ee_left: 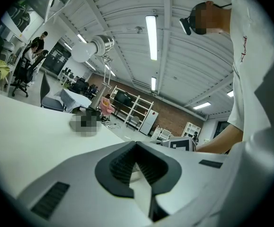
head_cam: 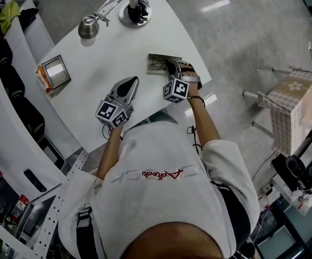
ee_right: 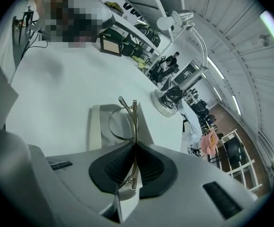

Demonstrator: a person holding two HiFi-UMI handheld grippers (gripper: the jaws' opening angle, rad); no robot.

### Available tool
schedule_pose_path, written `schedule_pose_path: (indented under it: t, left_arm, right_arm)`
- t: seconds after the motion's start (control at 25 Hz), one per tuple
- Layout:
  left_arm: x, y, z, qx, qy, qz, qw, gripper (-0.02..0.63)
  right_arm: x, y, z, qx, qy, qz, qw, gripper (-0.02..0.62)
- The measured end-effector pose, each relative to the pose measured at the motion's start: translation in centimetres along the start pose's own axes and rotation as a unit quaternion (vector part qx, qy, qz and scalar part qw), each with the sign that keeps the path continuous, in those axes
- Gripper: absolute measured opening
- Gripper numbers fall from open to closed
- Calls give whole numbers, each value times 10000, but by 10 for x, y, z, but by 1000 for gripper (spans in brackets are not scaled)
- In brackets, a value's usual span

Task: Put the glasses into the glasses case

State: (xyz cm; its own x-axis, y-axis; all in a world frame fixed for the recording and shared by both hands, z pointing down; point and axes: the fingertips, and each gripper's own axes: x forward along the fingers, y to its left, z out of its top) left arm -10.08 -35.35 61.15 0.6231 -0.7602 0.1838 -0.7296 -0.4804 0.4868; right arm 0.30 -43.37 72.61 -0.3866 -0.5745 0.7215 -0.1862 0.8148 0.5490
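Note:
My right gripper (ee_right: 135, 145) is shut on thin wire-framed glasses (ee_right: 126, 119), holding them edge-on above the open grey glasses case (ee_right: 96, 129). In the head view the right gripper (head_cam: 172, 68) reaches over the case (head_cam: 157, 62) near the table's right edge. The glasses themselves are too small to make out there. My left gripper (head_cam: 130, 85) hovers over the white table (head_cam: 107, 47) to the left of the case. Its jaws are shut with nothing between them, as the left gripper view (ee_left: 136, 148) also shows.
A desk lamp (head_cam: 124, 5) with a round base stands at the table's far side, its base (ee_right: 167, 98) just beyond the case. A small orange-edged box (head_cam: 53, 73) lies at the table's left. A bench runs along the left, and a checked stool (head_cam: 295, 104) stands on the floor to the right.

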Motion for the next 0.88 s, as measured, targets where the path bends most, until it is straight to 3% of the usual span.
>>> schedule_pose_path:
  t: [0.56, 0.88]
  left_arm:
    - [-3, 4, 4, -23, -101, 83, 9999, -5]
    - [-6, 4, 8, -6, -161, 82, 9998, -5]
  right_arm:
    - [19, 24, -8, -97, 384, 748, 9964, 21]
    - [16, 18, 1, -41, 253, 683, 9973, 63]
